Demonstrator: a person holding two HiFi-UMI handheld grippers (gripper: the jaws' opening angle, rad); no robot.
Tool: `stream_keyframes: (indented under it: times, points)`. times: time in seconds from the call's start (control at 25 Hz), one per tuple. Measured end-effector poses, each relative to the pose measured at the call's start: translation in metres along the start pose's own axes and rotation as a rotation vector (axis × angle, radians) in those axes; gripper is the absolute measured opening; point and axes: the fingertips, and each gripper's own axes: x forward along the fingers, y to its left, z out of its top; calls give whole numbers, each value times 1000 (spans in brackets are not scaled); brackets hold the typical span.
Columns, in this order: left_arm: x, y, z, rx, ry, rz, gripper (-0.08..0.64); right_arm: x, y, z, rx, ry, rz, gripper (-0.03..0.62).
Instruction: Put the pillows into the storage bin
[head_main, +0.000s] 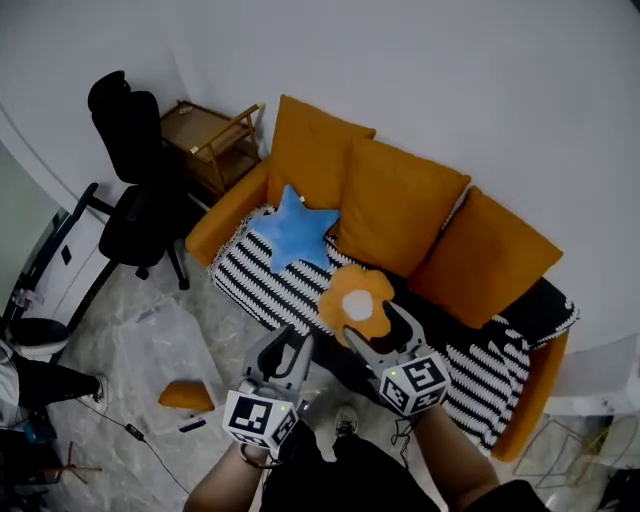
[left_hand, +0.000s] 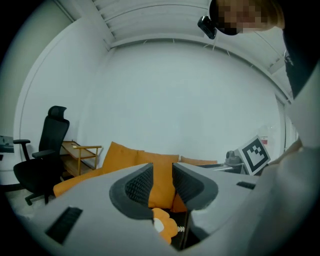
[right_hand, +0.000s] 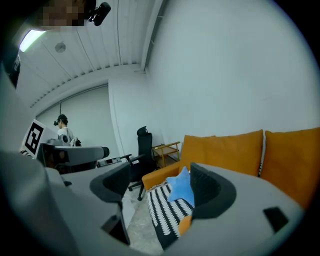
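Flower pillow (head_main: 357, 303), roundish, lies mid-frame on sofa (head_main: 262, 285), just above right tongs (head_main: 381, 332), likely nearer them than left tongs (head_main: 284, 348); both pairs released, empty.

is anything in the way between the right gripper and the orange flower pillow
Nothing visible. The orange flower pillow lies at the front edge of the striped sofa cover, just ahead of the right gripper, whose jaws stand open and empty. The blue star pillow sits farther back, off to the left.
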Motion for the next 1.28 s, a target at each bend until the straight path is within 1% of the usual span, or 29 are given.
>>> stream_keyframes:
  times: [0.12, 0.28, 0.48, 0.6, 0.68, 0.8, 1.0, 1.12, 1.28]
  points:
    - [23, -6, -8, -8, 20, -66, 118, -6, -25, -15, 43, 18, -76, 382]
    - [50, -6, -19, 9, 44, -175, 118, -10, -53, -35, 106, 46, -196, 383]
    - [72, 13, -34, 16, 77, -286, 120, 3, -75, -61, 182, 78, -324, 385]
    - [81, 28, -48, 10, 113, -325, 120, 14, -81, -82, 226, 103, -382, 387]
    - [87, 38, -59, 4, 136, -342, 120, 21, -86, -97, 252, 118, -414, 387]
    - [94, 49, -82, -7, 169, -354, 120, 30, -100, -125, 318, 135, -451, 387]
    - [106, 44, -129, -28, 233, -369, 120, 37, -135, -186, 421, 175, -489, 388]
    - [116, 37, -160, -49, 272, -360, 120, 40, -160, -229, 466, 224, -497, 388]
    - [137, 33, -207, -90, 317, -320, 120, 54, -201, -285, 499, 287, -491, 390]
